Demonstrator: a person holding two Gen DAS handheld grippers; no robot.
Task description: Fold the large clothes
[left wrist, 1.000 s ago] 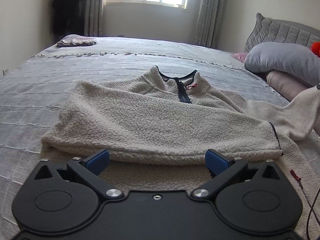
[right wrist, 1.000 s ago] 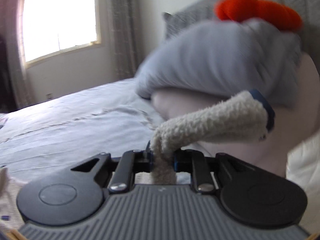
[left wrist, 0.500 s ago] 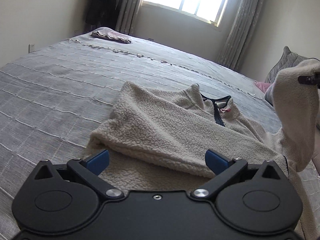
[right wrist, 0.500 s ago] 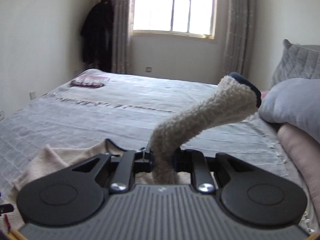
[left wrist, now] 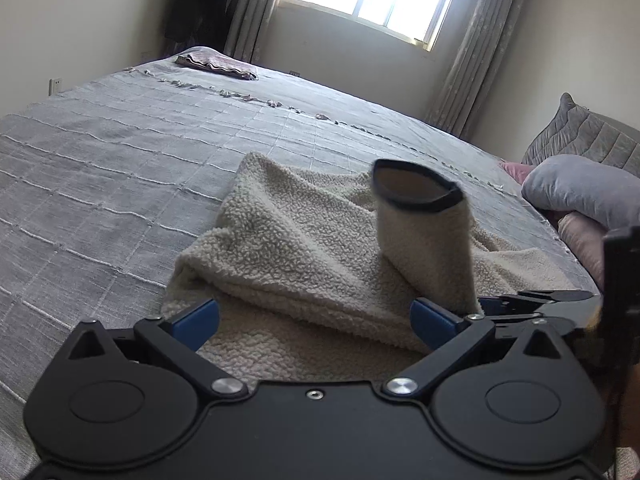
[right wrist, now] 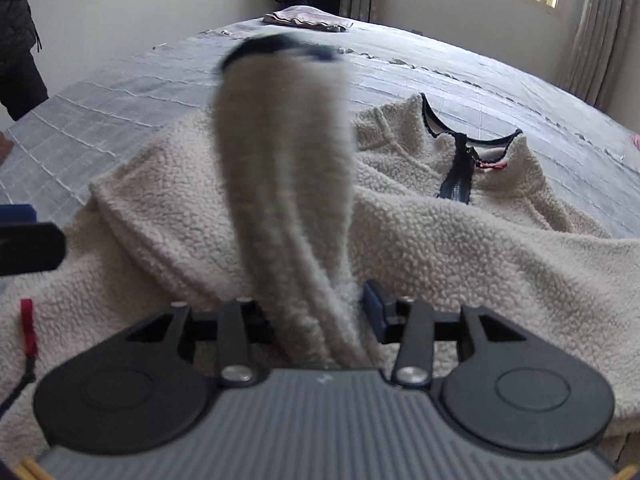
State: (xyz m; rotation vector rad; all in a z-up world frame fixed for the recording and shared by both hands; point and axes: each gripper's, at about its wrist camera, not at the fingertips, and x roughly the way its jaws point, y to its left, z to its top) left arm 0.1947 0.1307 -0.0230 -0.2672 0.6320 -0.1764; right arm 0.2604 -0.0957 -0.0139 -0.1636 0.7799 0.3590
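Grey bedspread [left wrist: 120,152] carries a cream fleece pullover [right wrist: 460,240], lying just ahead of both grippers. Nearest, the left gripper [left wrist: 314,316] hovers with its jaws spread wide over the hem, holding nothing. The right gripper [right wrist: 320,320] pinches the sleeve [right wrist: 284,160], which stands up blurred, dark cuff topmost. Beyond, pillows [left wrist: 584,188] and a window [left wrist: 372,0].

Both wrist views low over fleece [left wrist: 304,264]
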